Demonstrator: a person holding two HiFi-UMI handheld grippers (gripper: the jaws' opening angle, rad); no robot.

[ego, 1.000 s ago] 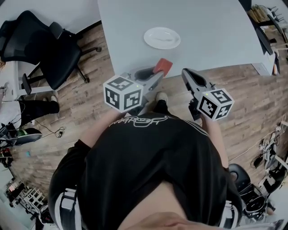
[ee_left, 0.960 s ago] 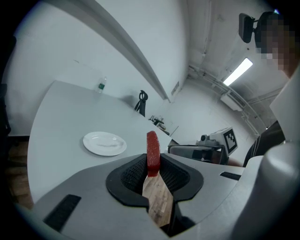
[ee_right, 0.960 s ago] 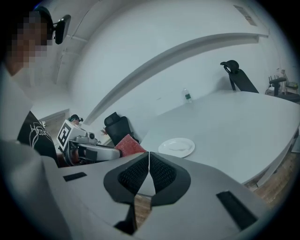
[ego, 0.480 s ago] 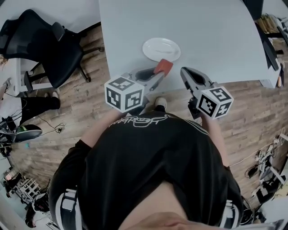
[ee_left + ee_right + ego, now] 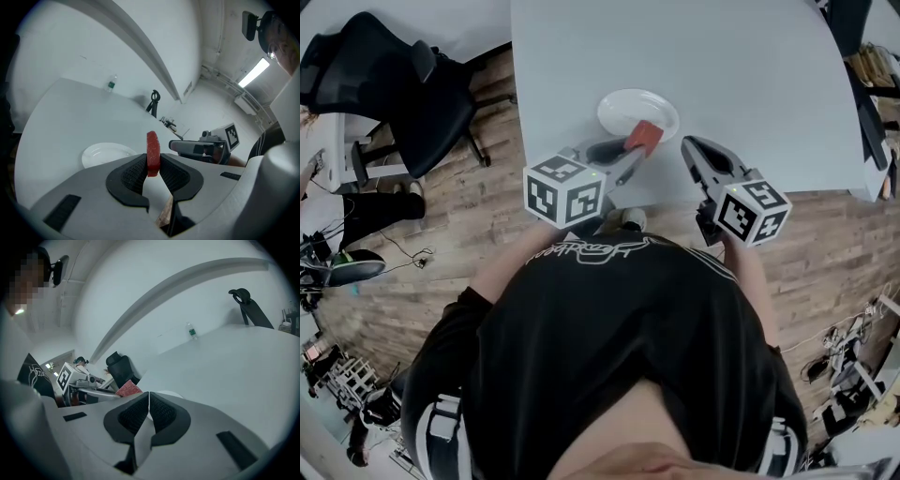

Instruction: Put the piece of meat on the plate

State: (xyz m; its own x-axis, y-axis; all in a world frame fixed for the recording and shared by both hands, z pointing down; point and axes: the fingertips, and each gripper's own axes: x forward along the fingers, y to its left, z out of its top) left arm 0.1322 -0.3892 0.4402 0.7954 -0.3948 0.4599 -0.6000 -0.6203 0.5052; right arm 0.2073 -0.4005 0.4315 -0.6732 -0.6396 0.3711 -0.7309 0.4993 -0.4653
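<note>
We're looking at an office-style lab: black swivel chair (image 5: 403, 94), big white table (image 5: 750, 56), wood-plank floor (image 5: 487, 216).

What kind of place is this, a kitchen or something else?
Most likely an office or lab, not a kitchen: a black swivel chair stands beside a big plain table, and cables trail over the wood floor.

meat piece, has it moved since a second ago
Yes: in the left gripper, the meat piece went from short of the plate to over its near rim.
</note>
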